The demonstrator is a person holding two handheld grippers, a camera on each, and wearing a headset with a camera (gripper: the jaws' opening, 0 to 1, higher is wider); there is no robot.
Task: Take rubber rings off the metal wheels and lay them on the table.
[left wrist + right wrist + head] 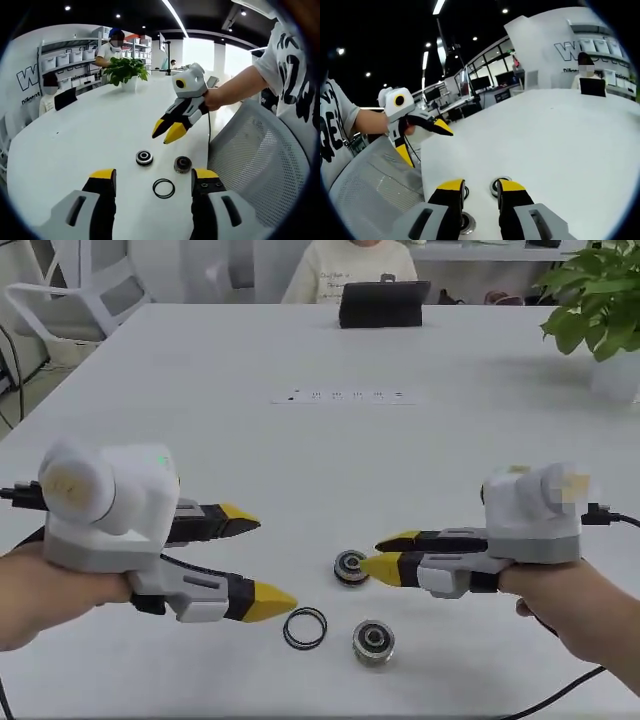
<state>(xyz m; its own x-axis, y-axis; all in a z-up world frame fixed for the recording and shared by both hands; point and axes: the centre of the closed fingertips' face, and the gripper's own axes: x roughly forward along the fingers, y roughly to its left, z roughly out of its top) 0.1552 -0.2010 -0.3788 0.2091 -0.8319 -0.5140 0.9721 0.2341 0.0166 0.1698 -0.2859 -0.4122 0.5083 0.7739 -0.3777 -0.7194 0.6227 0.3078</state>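
Note:
Two small metal wheels lie on the white table (330,450): one wheel (351,567) just off my right gripper's tips, the other wheel (373,638) nearer me. A black rubber ring (305,628) lies flat left of the nearer wheel. My left gripper (258,558) is open wide, and the ring lies just beyond its lower tip. My right gripper (385,553) is open a little and grips nothing. In the left gripper view, ring (164,188) and wheels (144,158) (183,163) lie ahead of the jaws. In the right gripper view a wheel (496,186) sits just beyond the jaws.
A power strip (343,395) lies mid-table. A dark tablet (384,303) stands at the far edge with a seated person behind it. A potted plant (598,300) is at the far right. A mesh chair (255,150) stands near the table's near edge.

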